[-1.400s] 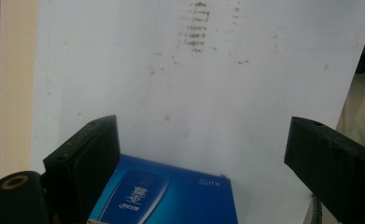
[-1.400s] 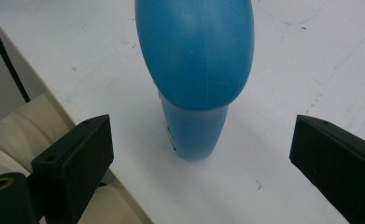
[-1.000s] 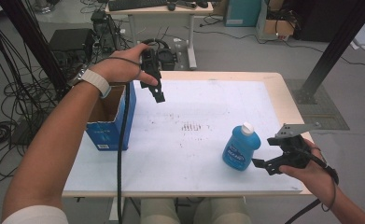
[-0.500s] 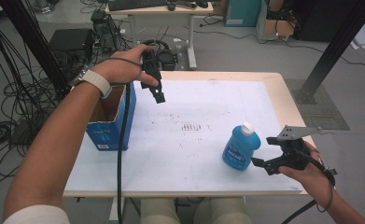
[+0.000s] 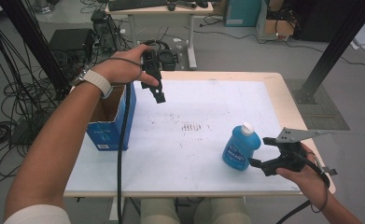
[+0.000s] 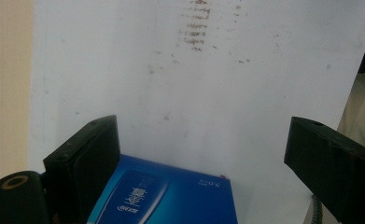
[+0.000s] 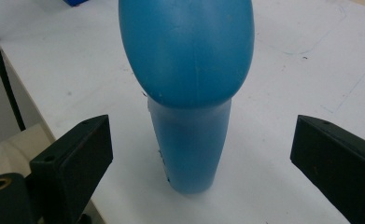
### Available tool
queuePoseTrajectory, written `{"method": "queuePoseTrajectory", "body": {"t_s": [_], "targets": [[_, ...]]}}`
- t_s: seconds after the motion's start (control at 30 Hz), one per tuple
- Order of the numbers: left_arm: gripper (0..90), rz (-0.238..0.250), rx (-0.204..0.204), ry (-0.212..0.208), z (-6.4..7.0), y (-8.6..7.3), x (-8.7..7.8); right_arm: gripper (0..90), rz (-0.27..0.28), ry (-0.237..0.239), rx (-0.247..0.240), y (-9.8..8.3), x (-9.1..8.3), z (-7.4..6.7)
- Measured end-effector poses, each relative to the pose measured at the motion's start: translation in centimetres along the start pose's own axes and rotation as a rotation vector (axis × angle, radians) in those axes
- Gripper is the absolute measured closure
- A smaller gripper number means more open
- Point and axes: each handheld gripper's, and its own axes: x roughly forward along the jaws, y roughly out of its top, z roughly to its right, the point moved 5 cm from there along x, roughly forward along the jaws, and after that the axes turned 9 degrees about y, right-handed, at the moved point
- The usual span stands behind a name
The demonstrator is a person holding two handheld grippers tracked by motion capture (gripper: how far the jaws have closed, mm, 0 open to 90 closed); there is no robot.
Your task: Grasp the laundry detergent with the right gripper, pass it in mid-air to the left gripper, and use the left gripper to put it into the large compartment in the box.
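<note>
My right gripper (image 5: 260,152) jaws wide open, near right, just beside blue bottle (image 5: 238,147). Left gripper (image 5: 158,94) wide open, empty, over blue carton (image 5: 111,122), far left.

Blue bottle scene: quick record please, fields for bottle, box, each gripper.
bottle: blue bottle, white cap, upright, near right part of the table
box: blue cardboard box, open top, left edge
left gripper: left gripper open, held above the table beside the box
right gripper: right gripper open, aimed at the bottle, not closed on it
</note>
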Motion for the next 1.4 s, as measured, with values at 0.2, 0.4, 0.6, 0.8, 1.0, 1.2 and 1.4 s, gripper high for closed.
{"method": "queuePoseTrajectory", "body": {"t_s": [0.2, 0.4, 0.6, 0.8, 1.0, 1.2, 1.4], "targets": [[10.9, 0.002, 0.008, 0.002, -0.1, 0.0, 0.1, 5.7, -0.011, -0.008, 0.002, -0.2, 0.0, 0.0], [10.9, -0.005, 0.002, 0.004, 0.0, -0.1, 0.1, 5.7, 0.001, -0.004, -0.038, -0.3, 0.1, 0.2], [10.9, -0.008, -0.011, -0.004, 0.0, -0.2, 0.2, 5.6, 0.003, -0.007, -0.024, -0.6, 0.0, 0.3], [10.9, -0.005, -0.009, -0.002, -0.1, -0.3, 0.3, 5.3, 0.014, -0.007, -0.020, -1.0, 0.1, 0.3], [11.0, 0.002, 0.000, 0.001, -0.1, -0.2, 0.3, 5.3, 0.038, 0.001, -0.064, -1.0, 0.3, 0.5], [11.0, -0.006, -0.011, -0.001, 0.0, -0.2, 0.3, 4.9, 0.040, 0.001, -0.020, -1.3, 0.3, 0.4], [11.0, -0.008, -0.013, -0.002, 0.0, -0.2, 0.3, 4.9, 0.048, 0.000, -0.021, -1.5, 0.4, 0.4]]}}
